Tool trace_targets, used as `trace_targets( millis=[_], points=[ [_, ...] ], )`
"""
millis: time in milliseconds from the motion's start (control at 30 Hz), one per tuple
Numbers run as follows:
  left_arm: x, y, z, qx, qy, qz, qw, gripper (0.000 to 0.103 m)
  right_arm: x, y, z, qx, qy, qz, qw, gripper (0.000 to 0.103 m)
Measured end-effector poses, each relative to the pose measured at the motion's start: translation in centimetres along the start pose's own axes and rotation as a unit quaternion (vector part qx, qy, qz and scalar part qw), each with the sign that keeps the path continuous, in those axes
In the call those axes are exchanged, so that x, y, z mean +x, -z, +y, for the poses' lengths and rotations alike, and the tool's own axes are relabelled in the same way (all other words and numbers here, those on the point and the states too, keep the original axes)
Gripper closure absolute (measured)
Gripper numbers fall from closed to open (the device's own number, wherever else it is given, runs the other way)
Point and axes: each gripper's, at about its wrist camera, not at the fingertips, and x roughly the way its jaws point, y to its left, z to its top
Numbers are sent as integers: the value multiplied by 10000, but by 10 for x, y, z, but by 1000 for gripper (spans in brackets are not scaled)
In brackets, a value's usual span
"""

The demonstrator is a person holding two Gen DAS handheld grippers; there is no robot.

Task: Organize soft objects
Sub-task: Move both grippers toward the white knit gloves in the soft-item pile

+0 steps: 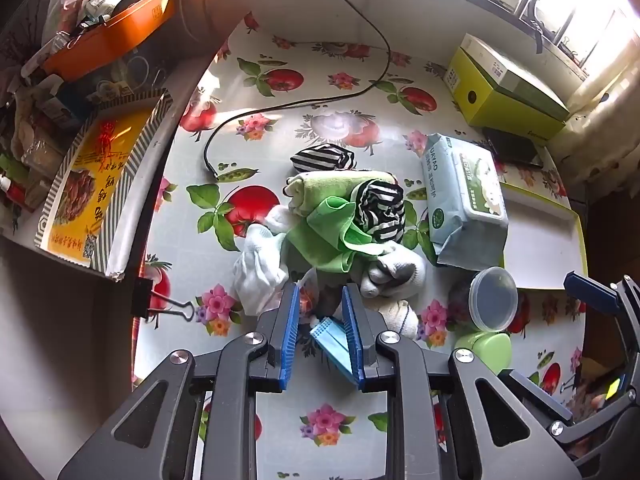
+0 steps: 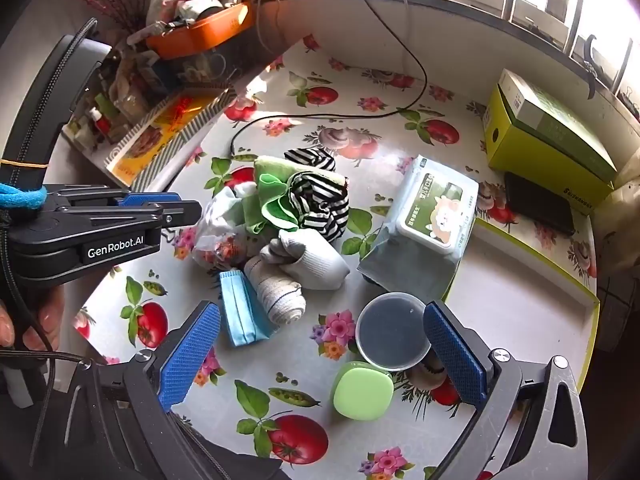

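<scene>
The tabletop point(image 2: 304, 364) with its fruit-and-flower cloth carries everything, and little looks sorted yet. At about two o'clock in the right wrist view lies a shallow white tray point(image 2: 520, 304), bare where it shows, perhaps the place for the soft things, though that is a guess. At centre sits the pile of soft objects point(image 2: 296, 216): green cloth, striped socks, white socks, all tangled and touching. A wipes pack point(image 2: 432, 204) lies just beside it at three o'clock. At the pile's six o'clock edge lies a blue face mask point(image 2: 240, 312). The left hand-held gripper point(image 1: 320, 316) has its jaws partly apart above the mask, not pressing it; the right hand-held gripper point(image 2: 320, 356) stands wide apart, empty.
</scene>
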Motion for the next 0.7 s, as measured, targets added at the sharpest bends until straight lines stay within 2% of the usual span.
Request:
trace_targets(
  millis=[300,700],
  points=[
    [2,0,1,22,-74,-2,10000,80,1,-1,1,-42,-33,-39,10000,0],
    [2,3,5,-69,10,67,10000,80,-1,-2,-1,1,-61,-38,10000,0]
  ],
)
